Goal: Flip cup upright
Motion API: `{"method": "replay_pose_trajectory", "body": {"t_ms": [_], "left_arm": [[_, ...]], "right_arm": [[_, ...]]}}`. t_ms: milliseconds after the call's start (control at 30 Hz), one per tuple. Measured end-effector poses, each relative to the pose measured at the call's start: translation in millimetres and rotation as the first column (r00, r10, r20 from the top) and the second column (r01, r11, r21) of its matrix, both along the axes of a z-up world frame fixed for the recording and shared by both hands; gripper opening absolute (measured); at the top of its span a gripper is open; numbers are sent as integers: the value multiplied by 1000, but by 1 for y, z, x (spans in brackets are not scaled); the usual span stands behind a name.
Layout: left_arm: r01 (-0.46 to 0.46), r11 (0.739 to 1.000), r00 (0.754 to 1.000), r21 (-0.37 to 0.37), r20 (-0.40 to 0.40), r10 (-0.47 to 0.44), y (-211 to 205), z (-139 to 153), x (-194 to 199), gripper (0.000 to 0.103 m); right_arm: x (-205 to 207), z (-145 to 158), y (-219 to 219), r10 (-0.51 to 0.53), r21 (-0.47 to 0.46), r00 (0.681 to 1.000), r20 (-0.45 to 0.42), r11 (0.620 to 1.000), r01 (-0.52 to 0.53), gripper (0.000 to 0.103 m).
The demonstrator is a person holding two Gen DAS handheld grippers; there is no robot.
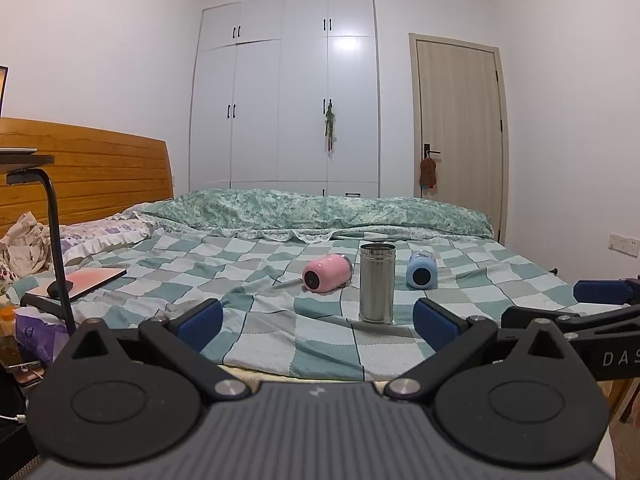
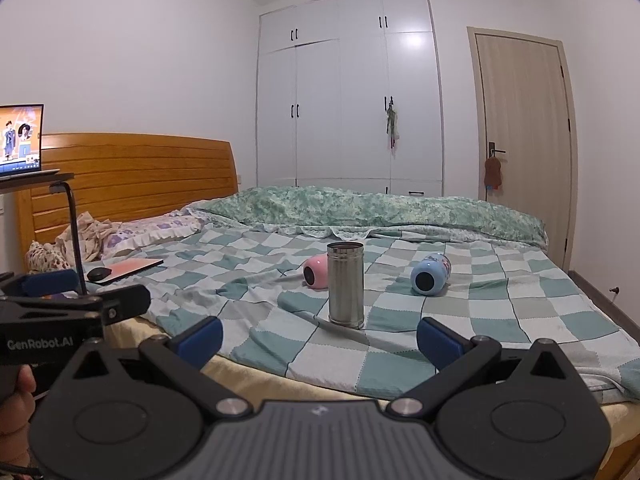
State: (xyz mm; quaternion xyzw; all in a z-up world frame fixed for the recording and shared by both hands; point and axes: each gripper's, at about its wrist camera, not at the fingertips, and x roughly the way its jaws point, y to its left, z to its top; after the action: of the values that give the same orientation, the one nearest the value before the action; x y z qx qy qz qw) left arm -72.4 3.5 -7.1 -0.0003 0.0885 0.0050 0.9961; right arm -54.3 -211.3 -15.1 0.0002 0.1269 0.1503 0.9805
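A steel cup (image 1: pixel 377 283) stands upright on the checkered bedspread (image 1: pixel 256 288); it also shows in the right wrist view (image 2: pixel 346 285). A pink cup (image 1: pixel 326 273) lies on its side left of it, partly hidden behind the steel cup in the right wrist view (image 2: pixel 315 272). A blue cup (image 1: pixel 421 270) lies on its side to the right (image 2: pixel 430 274). My left gripper (image 1: pixel 318 322) is open and empty, short of the steel cup. My right gripper (image 2: pixel 320 338) is open and empty, near the bed's front edge.
A folded green quilt (image 1: pixel 320 210) lies across the far side of the bed. A pink pad with a black mouse (image 1: pixel 86 280) lies at the left. A black laptop stand (image 1: pixel 56 232) rises at the left, with a laptop (image 2: pixel 20 140) on it. Wardrobe and door behind.
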Motion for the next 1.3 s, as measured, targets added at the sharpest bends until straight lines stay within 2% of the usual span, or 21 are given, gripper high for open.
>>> {"method": "replay_pose_trajectory", "body": {"t_ms": [1300], "left_arm": [[-1,1000,1000,-10,-12,1,2,-2,3,103]], "right_arm": [[0,-3,-1,0,-2,1000,-5,1000,0,103]]}}
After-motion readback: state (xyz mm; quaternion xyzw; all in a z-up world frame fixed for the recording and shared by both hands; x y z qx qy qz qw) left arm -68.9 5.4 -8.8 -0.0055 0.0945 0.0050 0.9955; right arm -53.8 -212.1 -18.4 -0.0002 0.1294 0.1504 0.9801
